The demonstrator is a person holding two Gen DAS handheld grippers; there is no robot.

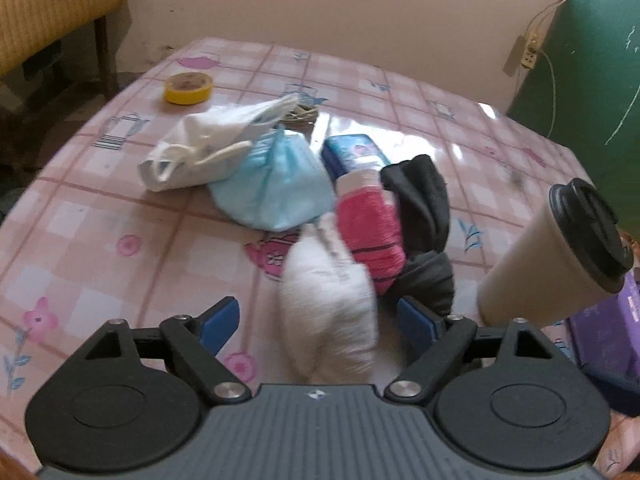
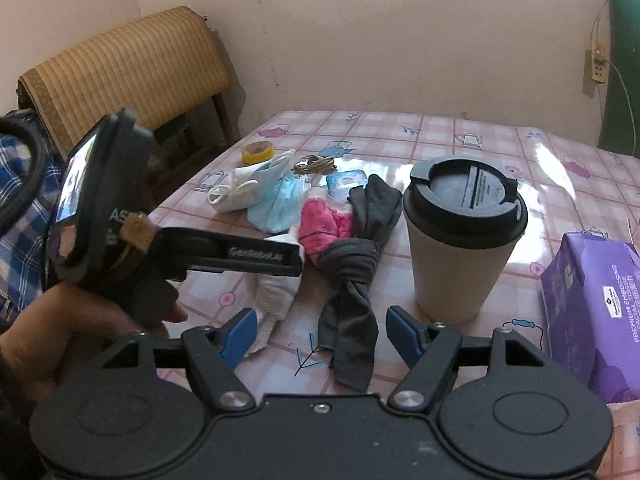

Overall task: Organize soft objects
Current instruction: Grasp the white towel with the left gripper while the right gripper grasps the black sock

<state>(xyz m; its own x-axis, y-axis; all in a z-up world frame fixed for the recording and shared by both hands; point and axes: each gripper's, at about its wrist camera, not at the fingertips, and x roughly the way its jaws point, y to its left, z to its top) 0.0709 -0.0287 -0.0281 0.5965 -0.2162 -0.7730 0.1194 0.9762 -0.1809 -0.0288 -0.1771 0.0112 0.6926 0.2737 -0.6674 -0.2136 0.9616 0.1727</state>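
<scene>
**Left claw poised over white sock — no grasp made**

The left claw (image 1: 318, 322) stands wide open and empty, its blue pads flanking a white sock (image 1: 330, 300) that lies on the desk (image 1: 100, 216) beside the pink sock (image 1: 370, 224) and the knotted dark sock (image 2: 354, 264). The right claw (image 2: 322, 330) is likewise spread and holds nothing, hovering above the dark sock's tail, near the lidded cup (image 2: 460, 240). Masks (image 1: 276, 184) lie further back in the pile.

Judgement: the step in hand is taking up the white sock. The left claw should descend squarely, pinch the sock's bulk mid-body — not a loose edge — and lift clear without dragging the pink sock.
</scene>
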